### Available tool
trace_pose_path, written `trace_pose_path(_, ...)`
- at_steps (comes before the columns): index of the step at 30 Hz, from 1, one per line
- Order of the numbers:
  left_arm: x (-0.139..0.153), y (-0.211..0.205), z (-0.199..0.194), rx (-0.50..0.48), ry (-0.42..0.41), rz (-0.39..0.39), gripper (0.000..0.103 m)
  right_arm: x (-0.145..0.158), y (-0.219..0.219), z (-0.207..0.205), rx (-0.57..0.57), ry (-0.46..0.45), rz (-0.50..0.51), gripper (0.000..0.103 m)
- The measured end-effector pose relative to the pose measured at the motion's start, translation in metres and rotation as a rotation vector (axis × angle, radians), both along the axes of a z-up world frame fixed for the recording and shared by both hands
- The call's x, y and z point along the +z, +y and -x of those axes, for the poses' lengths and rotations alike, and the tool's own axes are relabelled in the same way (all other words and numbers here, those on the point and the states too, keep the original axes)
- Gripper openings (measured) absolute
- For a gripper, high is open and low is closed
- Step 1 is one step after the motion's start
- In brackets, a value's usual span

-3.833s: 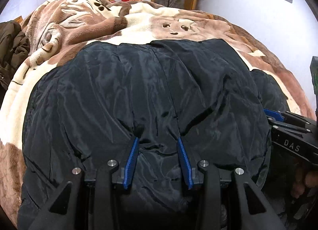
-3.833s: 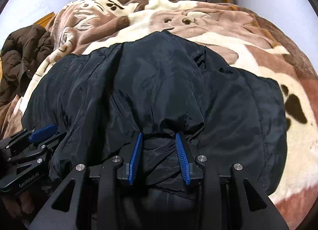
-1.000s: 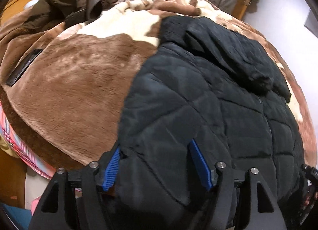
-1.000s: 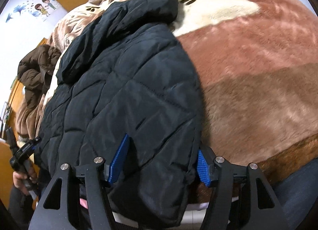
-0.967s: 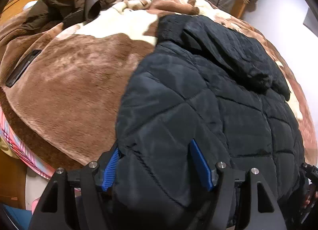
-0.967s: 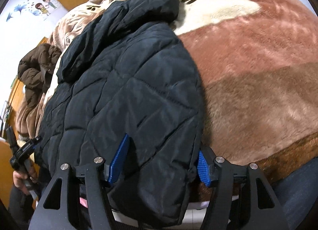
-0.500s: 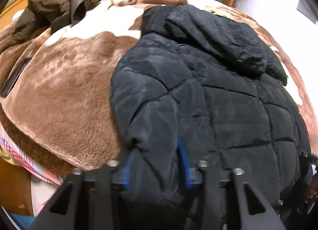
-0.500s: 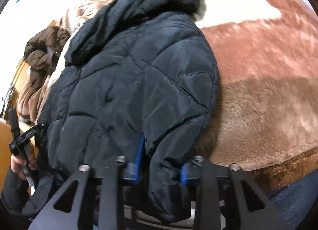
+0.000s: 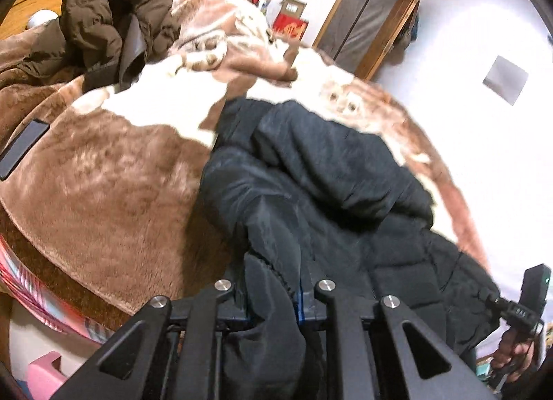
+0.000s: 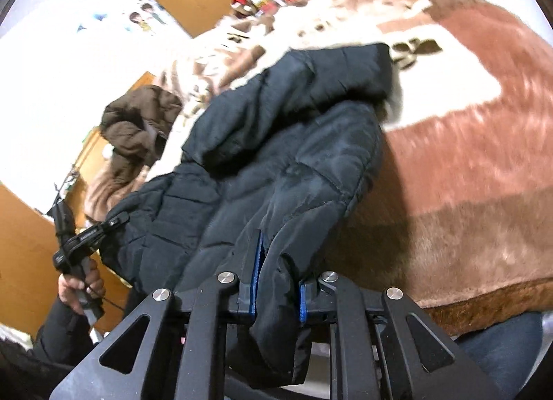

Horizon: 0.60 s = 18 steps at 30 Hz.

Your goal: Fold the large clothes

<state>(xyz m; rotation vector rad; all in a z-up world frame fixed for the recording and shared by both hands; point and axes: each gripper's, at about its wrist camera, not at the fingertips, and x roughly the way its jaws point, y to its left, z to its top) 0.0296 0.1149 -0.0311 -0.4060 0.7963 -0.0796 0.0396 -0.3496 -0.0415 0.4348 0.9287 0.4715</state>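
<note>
Bed blanket [image 9: 103, 192], brown plush, bearing black quilted jacket [image 9: 345, 172]: left gripper [image 9: 273, 296] and right gripper [image 10: 276, 289], jaws just closed, now pinch its near hem corners, lifted since a second ago, ready for folding over.

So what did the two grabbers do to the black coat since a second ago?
Both just closed on it: the left gripper and right gripper each pinch a near corner of the black coat and have lifted that edge off the blanket. The hood end still lies there, and the brown coat hasn't moved.
</note>
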Motion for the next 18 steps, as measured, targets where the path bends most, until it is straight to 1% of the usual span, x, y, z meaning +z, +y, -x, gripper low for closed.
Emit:
trace_pose_path(4,0.020,0.005,0.006,0.006,-0.048,0.030,0.017,0.016,-0.003,0.007,-0.003,-0.036,-0.029,0.017)
trace_pose_path(8,0.029,0.004,0.009,-0.006,-0.071,0.035,0.017,0.021,-0.013,0.007,-0.035,-0.050,-0.057,0.017)
trace_pose_path(10,0.030,0.003,0.004,-0.011,-0.069,0.019,0.017,0.023,-0.016,-0.004,-0.043,-0.053,-0.060,0.017)
trace_pose_path(13,0.031,0.004,-0.008,-0.008,-0.071,0.029,0.017,0.033,-0.012,-0.022,-0.046,-0.079,-0.055,0.017)
trace_pose_path(18,0.046,-0.003,-0.036,-0.029,-0.096,-0.003,0.017,0.054,0.006,-0.057,-0.043,-0.135,0.016,0.017)
